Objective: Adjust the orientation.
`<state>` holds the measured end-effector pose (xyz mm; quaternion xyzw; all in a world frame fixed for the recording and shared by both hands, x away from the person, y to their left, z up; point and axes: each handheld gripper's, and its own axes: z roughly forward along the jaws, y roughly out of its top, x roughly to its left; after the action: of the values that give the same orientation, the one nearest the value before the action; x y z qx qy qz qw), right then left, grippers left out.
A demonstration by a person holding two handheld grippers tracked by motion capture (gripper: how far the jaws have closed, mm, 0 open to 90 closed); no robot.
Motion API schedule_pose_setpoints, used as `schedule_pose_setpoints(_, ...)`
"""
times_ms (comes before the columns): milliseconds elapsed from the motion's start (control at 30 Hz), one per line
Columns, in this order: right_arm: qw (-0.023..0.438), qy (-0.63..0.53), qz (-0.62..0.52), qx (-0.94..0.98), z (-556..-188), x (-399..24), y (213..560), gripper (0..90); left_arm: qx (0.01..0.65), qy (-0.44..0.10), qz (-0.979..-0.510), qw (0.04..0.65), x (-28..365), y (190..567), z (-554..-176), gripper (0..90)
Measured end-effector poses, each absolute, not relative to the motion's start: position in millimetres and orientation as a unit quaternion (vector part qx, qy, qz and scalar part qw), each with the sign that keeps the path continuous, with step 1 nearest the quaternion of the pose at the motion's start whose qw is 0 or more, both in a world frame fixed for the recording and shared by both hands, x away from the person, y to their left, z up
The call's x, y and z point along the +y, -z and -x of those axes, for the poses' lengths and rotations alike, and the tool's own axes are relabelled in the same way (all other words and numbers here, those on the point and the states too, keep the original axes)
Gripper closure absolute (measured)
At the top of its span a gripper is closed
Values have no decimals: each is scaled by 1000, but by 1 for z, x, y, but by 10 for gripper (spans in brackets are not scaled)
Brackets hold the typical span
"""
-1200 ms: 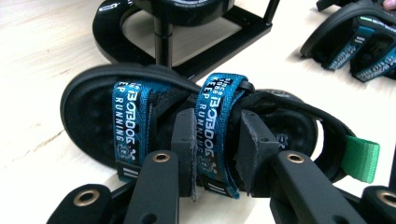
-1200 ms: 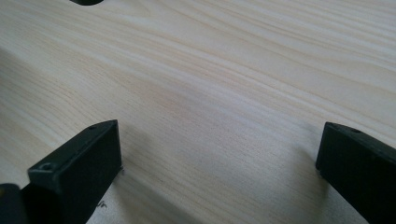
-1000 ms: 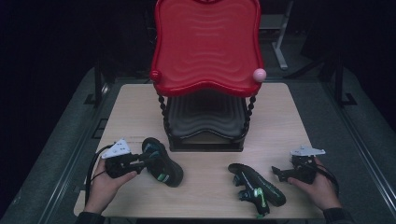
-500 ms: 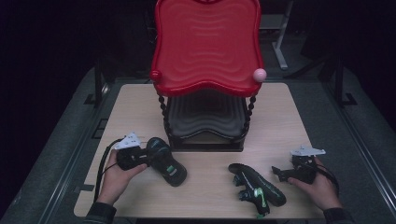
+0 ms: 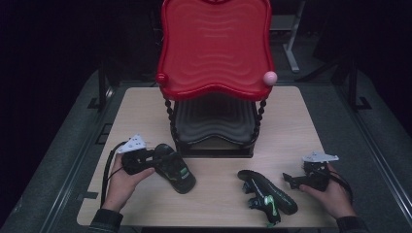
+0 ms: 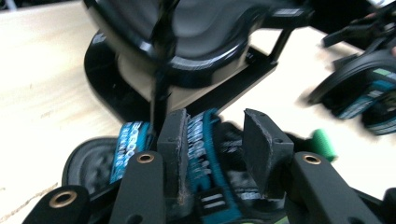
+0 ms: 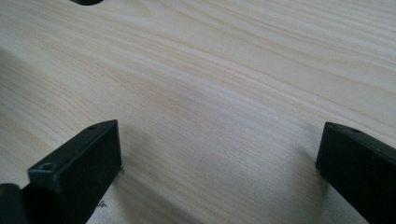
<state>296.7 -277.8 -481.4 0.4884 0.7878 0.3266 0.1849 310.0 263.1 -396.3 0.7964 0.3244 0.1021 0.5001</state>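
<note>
L gripper (image 5: 156,162) fingers just opening, sandal (image 5: 174,168) strap between, prob. released.

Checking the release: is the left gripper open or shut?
Open: the left gripper jaws have just been opening, gapped around the sandal strap.

We saw a two-tier stand (image 5: 216,121) on the wooden table (image 5: 141,109), just beyond the left claw and up to the left of the right one. Its red wavy-edged top tray (image 5: 216,48) carried a red knob (image 5: 162,78) and a pale pink knob (image 5: 269,77). Twisted black posts (image 5: 169,116) joined it to the black lower tray (image 5: 214,119).
</note>
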Motion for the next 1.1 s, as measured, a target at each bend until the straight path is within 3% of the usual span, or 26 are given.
schedule_pose_setpoints(300, 185, -327, -488, 788, -297, -278, 481, 0, 282, -40, -814, 506, 233, 398, -297, 626)
schedule_pose_setpoints(467, 185, -327, -488, 788, -297, -278, 481, 0, 278, -20, -825, 491, 225, 407, -295, 849)
schedule_pose_setpoints(1100, 185, -327, -486, 789, -296, -278, 481, 0, 265, -13, -837, 479, 266, 397, -247, 865)
